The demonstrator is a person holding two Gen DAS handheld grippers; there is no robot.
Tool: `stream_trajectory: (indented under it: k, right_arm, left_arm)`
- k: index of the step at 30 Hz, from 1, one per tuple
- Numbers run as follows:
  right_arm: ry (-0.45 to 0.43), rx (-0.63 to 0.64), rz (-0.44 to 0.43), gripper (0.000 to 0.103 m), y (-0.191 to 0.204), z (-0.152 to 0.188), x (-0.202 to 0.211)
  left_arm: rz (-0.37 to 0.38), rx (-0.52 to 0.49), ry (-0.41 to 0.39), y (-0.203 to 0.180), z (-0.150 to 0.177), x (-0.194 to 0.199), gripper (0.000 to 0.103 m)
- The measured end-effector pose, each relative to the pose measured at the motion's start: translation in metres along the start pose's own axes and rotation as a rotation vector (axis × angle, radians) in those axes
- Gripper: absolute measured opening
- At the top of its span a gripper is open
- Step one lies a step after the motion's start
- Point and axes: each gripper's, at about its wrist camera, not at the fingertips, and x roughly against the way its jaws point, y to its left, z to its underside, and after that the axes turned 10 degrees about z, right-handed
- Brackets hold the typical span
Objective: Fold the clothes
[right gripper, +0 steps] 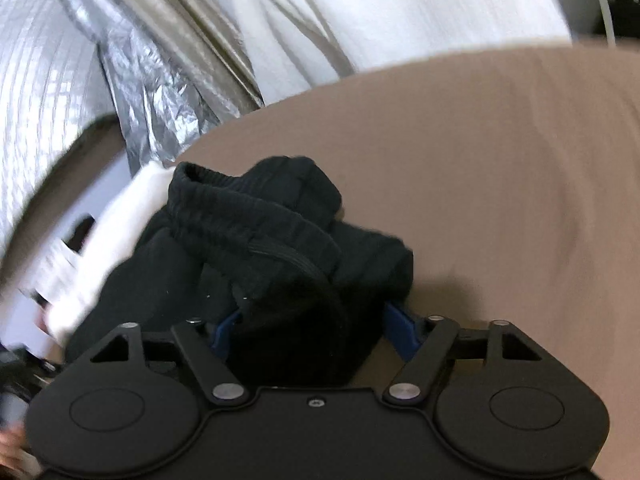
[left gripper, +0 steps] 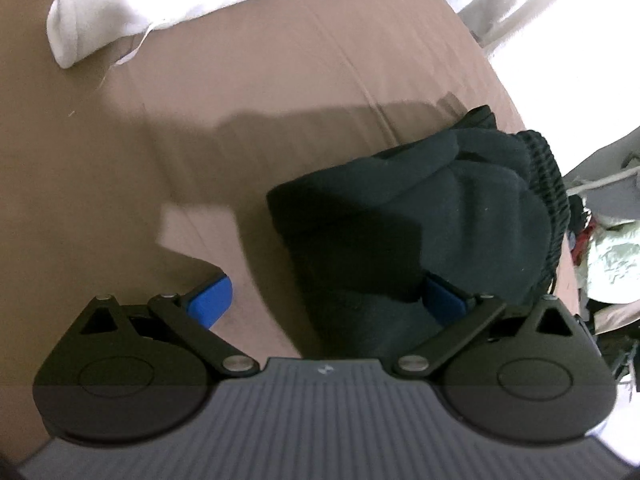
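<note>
- Black garment [left gripper: 420, 216] sits bundled in a thick, compact lump on the brown sheet [left gripper: 280, 92], its ribbed waistband [right gripper: 240, 208] and a drawstring showing on top. Probably sweatpants, though the blur leaves that uncertain.
- Stage: the lump has several layers stacked, so some folding shows. Layers are uneven and the waistband bulges, so it could be a rough fold being squared off or a finished bundle being shifted. The pictures do not settle which.
- Left gripper [left gripper: 326, 300]: fingers spread wide. The left blue pad is over bare sheet, the right pad is against the near edge of the garment. No grasp.
- Right gripper [right gripper: 314, 328]: fingers also wide apart, with cloth bulging between them. Straddling the bundle, not pinching it.
- Edges: the garment lies near the sheet's edge. In the right wrist view, white cloth [right gripper: 120, 216] and the drop-off lie just beside it on the left, with silver foil [right gripper: 160, 92] beyond.
- Open room: a broad stretch of bare sheet to the left in the left wrist view, out to a white blanket [left gripper: 100, 20] at the far side.
</note>
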Motion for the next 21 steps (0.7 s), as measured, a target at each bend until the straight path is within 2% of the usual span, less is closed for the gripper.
stream_trajectory:
  k: [1, 5, 7, 9, 11, 12, 13, 14, 15, 17, 19, 21]
  right_arm:
    - [0.020, -0.034, -0.030, 0.086, -0.004, 0.000, -0.001]
    - [0.060, -0.119, -0.121, 0.090, -0.012, 0.004, -0.010]
    - [0.081, -0.162, -0.167, 0.094, -0.016, 0.006, -0.014]
    - [0.084, -0.167, -0.194, 0.097, -0.013, 0.009, -0.020]
    - [0.079, -0.122, -0.171, 0.099, 0.001, 0.006, -0.033]
    - [0.070, -0.094, -0.149, 0.098, 0.009, 0.003, -0.039]
    - [0.045, -0.071, -0.130, 0.091, 0.018, 0.000, -0.043]
    - [0.012, -0.054, -0.127, 0.069, 0.024, 0.001, -0.043]
    - [-0.027, -0.036, -0.123, 0.066, 0.030, 0.002, -0.040]
    - [-0.109, 0.074, -0.081, 0.055, 0.047, 0.006, -0.025]
    - [-0.193, 0.205, -0.042, 0.053, 0.068, 0.007, -0.005]
    - [-0.261, 0.276, -0.026, 0.053, 0.082, 0.006, 0.012]
  left_arm:
    - [0.011, 0.003, -0.001, 0.000, 0.000, -0.001, 0.103]
    - [0.046, -0.030, -0.003, -0.008, 0.007, -0.019, 0.103]
    - [0.026, -0.135, -0.027, -0.026, 0.017, -0.030, 0.103]
    - [0.006, -0.294, -0.043, -0.051, 0.031, -0.043, 0.100]
    - [-0.048, -0.397, -0.095, -0.067, 0.045, -0.049, 0.090]
    - [-0.051, -0.412, -0.112, -0.070, 0.047, -0.047, 0.087]
    - [-0.033, -0.433, -0.143, -0.074, 0.049, -0.040, 0.074]
    - [-0.015, -0.454, -0.173, -0.077, 0.051, -0.033, 0.060]
    - [0.003, -0.474, -0.204, -0.081, 0.053, -0.026, 0.056]
    - [0.024, -0.523, -0.239, -0.090, 0.058, -0.016, 0.050]
    - [0.024, -0.554, -0.246, -0.097, 0.064, -0.016, 0.050]
    - [0.016, -0.566, -0.244, -0.099, 0.068, -0.020, 0.050]
